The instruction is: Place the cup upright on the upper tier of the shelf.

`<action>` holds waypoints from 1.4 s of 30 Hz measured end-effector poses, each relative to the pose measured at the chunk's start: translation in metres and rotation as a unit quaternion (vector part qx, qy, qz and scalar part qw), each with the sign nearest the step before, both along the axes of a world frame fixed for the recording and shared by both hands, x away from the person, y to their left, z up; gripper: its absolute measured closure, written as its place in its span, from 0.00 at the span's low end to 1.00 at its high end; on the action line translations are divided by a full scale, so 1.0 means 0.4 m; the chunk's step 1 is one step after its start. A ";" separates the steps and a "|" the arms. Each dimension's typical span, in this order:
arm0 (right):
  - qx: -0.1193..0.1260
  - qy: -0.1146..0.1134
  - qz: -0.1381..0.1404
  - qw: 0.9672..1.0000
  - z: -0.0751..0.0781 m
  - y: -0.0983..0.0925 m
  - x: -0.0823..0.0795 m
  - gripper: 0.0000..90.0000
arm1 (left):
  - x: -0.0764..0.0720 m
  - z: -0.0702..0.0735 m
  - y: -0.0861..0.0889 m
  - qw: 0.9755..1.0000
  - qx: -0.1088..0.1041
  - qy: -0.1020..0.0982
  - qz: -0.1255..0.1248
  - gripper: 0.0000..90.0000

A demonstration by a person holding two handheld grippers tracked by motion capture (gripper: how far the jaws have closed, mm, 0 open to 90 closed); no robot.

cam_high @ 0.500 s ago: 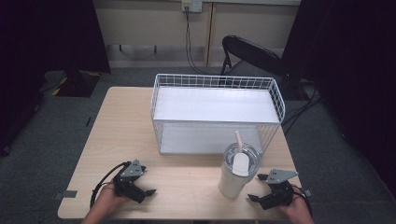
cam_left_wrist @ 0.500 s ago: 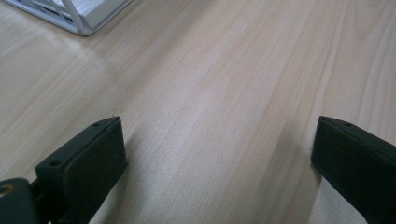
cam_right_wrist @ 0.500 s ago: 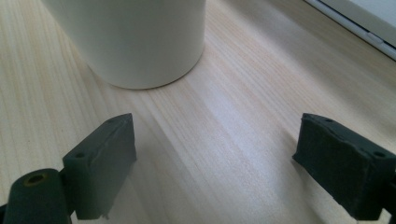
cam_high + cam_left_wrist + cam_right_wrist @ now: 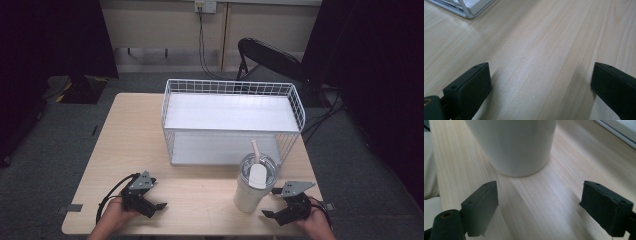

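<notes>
A white tumbler (image 4: 253, 186) with a clear lid and a straw stands upright near the table's front right; its base (image 4: 516, 145) rises just beyond my right jaws. My right gripper (image 4: 270, 210) rests on the table just right of the tumbler, open, with only bare wood between its fingers (image 4: 481, 205). My left gripper (image 4: 159, 209) rests open at the front left, its fingers (image 4: 471, 85) wide apart over bare wood. A white wire basket (image 4: 231, 120) stands behind the tumbler at the table's middle.
The basket's corner (image 4: 466, 8) lies far ahead of my left jaws. A black chair (image 4: 272, 60) stands behind the table. The wooden table (image 4: 130, 145) has open space on its left half and between the grippers.
</notes>
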State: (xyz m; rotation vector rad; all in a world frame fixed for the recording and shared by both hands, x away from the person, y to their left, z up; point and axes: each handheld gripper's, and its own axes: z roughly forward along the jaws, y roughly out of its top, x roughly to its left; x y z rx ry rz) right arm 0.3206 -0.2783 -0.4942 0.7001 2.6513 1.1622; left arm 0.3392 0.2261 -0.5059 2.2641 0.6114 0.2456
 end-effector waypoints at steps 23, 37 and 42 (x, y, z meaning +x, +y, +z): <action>0.055 0.012 0.019 0.998 0.111 0.042 0.013 0.16 | 0.000 0.000 0.000 1.000 -0.001 0.000 0.000 0.03; 0.089 0.013 0.025 0.996 0.152 0.050 0.015 0.16 | 0.000 0.000 0.000 1.000 0.000 -0.001 0.000 0.03; 0.098 0.012 0.028 0.995 0.160 0.057 0.015 0.15 | 0.000 0.000 0.000 1.000 0.000 -0.001 0.000 0.03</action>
